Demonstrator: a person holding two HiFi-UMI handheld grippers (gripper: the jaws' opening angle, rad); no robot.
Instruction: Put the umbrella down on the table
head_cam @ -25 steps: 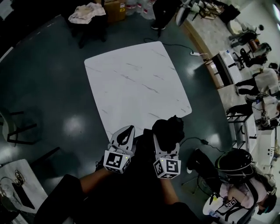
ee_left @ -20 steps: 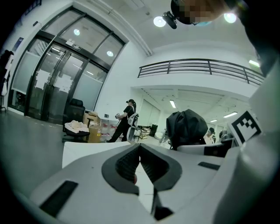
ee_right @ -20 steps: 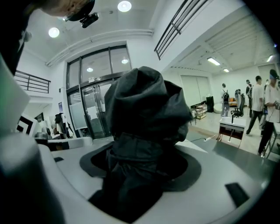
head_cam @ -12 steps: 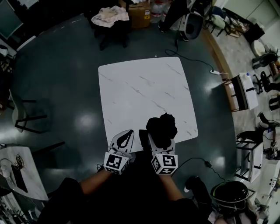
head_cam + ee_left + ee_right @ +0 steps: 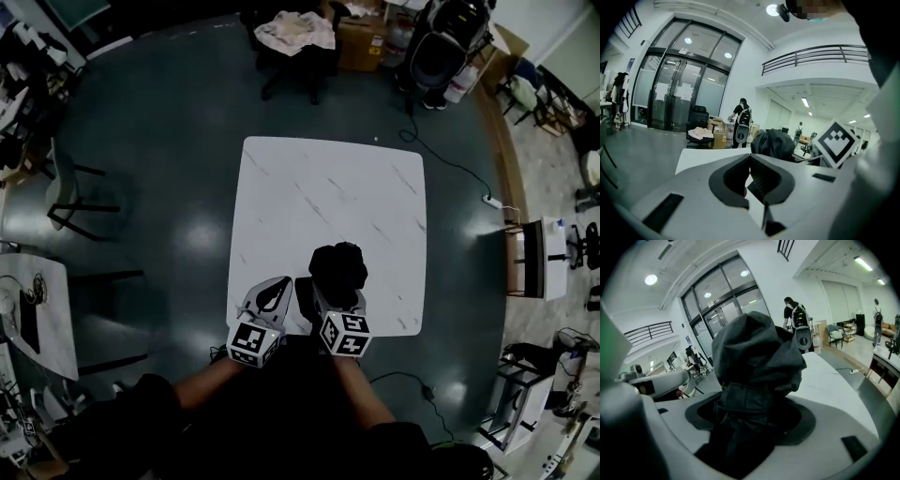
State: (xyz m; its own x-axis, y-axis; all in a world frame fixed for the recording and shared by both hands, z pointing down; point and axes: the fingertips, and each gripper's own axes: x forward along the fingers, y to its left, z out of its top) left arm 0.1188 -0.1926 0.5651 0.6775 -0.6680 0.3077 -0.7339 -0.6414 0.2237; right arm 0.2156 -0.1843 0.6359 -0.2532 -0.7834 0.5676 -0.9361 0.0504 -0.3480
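A black folded umbrella (image 5: 337, 267) hangs over the near edge of the white marble table (image 5: 328, 202), bunched fabric end uppermost. My right gripper (image 5: 335, 298) is shut on it; in the right gripper view the umbrella (image 5: 757, 357) fills the space between the jaws of that gripper (image 5: 750, 416) and hides their tips. My left gripper (image 5: 266, 298) is just to its left, also at the table's near edge. In the left gripper view the left gripper (image 5: 750, 157) has its jaws together with nothing held, and the umbrella (image 5: 772, 144) shows beyond them on the right.
A chair draped with pale cloth (image 5: 295, 36) and a cardboard box (image 5: 361, 42) stand beyond the table. Dark chairs (image 5: 75, 192) and another table (image 5: 37, 314) are at the left. A cable (image 5: 450, 159) runs over the floor at the right. A person with a backpack (image 5: 799, 329) stands far off.
The table has swung from lying askew to lying square ahead, and the surroundings have shifted right. Both grippers have moved little; the umbrella is still in the right one.
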